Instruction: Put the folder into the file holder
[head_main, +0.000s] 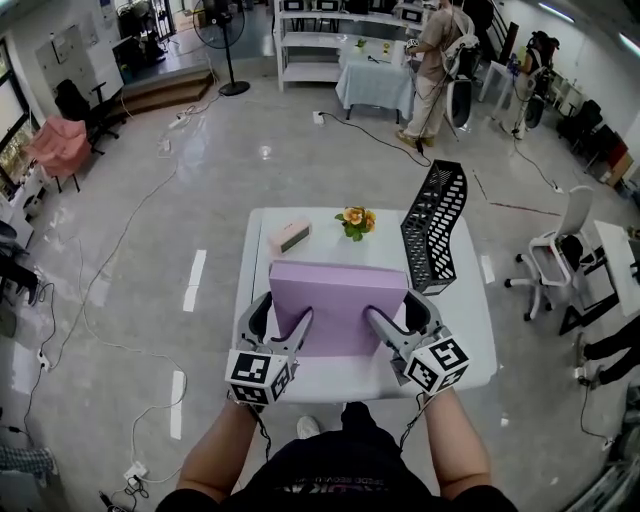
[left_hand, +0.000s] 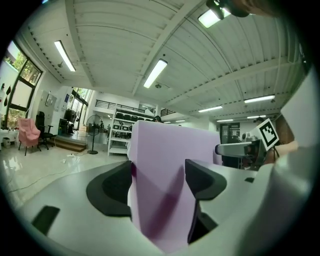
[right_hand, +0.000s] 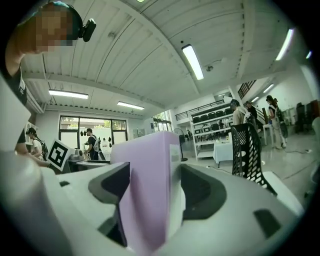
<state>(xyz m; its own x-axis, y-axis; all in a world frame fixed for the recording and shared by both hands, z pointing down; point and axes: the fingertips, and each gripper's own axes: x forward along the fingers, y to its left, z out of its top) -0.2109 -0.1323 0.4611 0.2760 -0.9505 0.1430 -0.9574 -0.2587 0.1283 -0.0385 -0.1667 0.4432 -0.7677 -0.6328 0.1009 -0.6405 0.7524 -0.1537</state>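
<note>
Folder (head_main: 338, 305) over the bench's (head_main: 262, 262) front; flowers (head_main: 355, 221) and box (head_main: 289, 235) behind it, box leftward; file holder (head_main: 433, 230) at the right.

White table (head_main: 472, 338) — small box (head_main: 289, 236), flowers (head_main: 355, 221), file holder (head_main: 434, 227)

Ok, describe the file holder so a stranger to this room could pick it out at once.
Find the white table in the middle of the floor and look to its right edge. There stands the file holder, the only black thing on it, pierced all over with holes, unlike the plain lilac folder, the flowers and the little box.
</note>
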